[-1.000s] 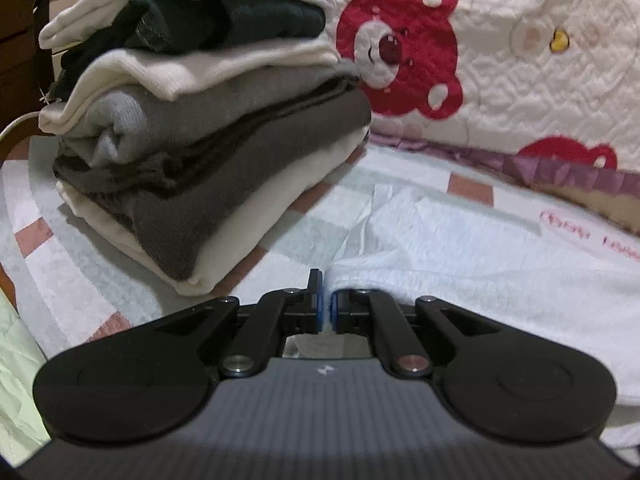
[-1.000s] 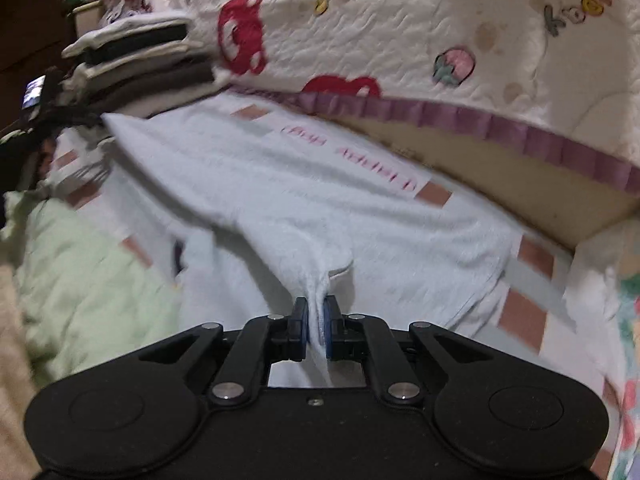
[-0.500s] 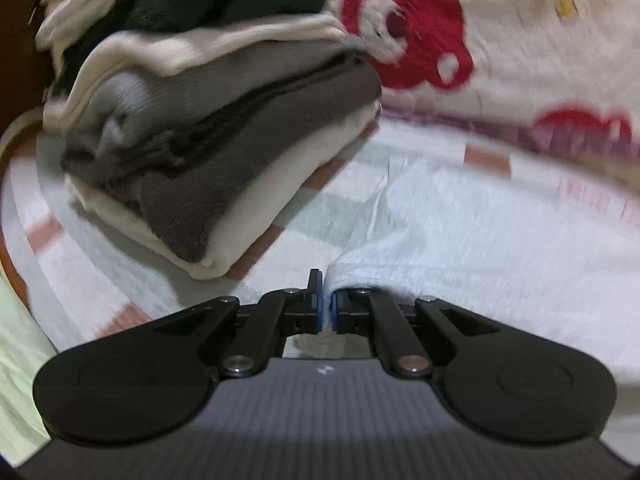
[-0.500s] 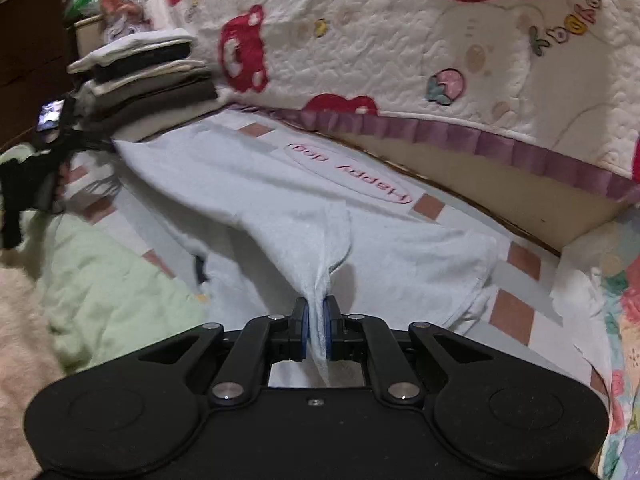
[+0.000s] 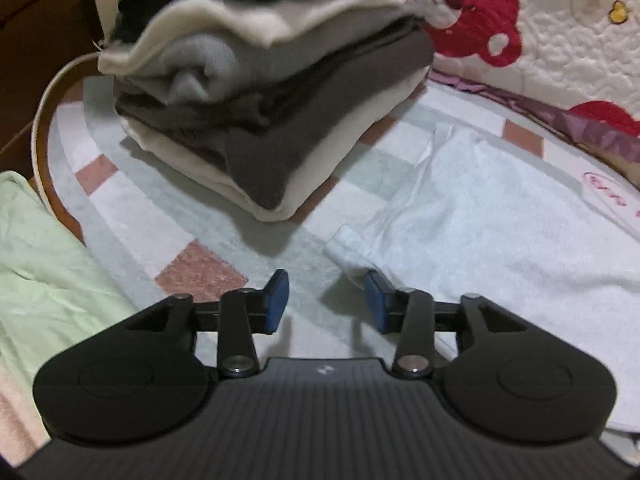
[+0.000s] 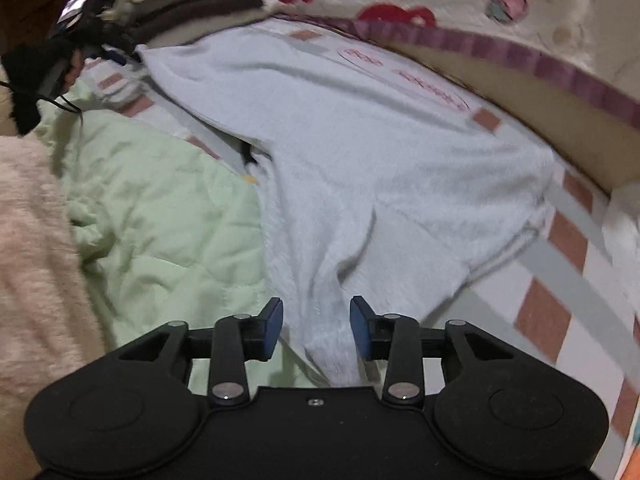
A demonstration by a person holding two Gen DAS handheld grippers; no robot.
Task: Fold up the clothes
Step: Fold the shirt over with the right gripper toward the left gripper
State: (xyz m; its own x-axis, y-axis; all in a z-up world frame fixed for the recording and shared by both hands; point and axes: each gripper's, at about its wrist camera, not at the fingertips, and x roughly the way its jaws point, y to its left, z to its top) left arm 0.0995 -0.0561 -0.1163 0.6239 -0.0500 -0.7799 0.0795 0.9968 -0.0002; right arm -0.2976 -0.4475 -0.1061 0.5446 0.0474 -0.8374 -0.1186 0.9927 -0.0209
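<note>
While both claws hang over the bed, the scene reads as follows.

Left claw [image 5: 326,300]: jaws spread wide, nothing between the blue pads; a folded corner of the garment lies just ahead of its right pad [image 5: 374,300], and whether they touch cannot be told.

Right claw [image 6: 316,326]: jaws also spread apart; a bunched ridge of the garment runs up between the two pads without being pinched.

Pale blue T-shirt [image 6: 380,152]: spread mostly flat on the bed ahead of the right claw, with a pink oval print near its far edge; in the left wrist view the same T-shirt [image 5: 500,240] fills the area ahead and to the right of the left claw.

Stack of folded clothes [image 5: 272,92]: ahead and to the left of the left claw, layers of cream, grey, dark brown and black; blurred at the top. In the right wrist view it sits far ahead to the left, beside the T-shirt's far corner.

Checked bed sheet [image 5: 192,240]: white, grey-green and terracotta squares, under the T-shirt and the stack.

Light green quilt [image 6: 160,208]: left of the right claw, rumpled, touching the T-shirt's near edge.

Pink fluffy blanket [image 6: 28,240]: at the far left of the right claw.

Bear-print quilt [image 5: 540,20]: cream with red bears, rising behind the bed, with a purple border along its lower edge.
</note>
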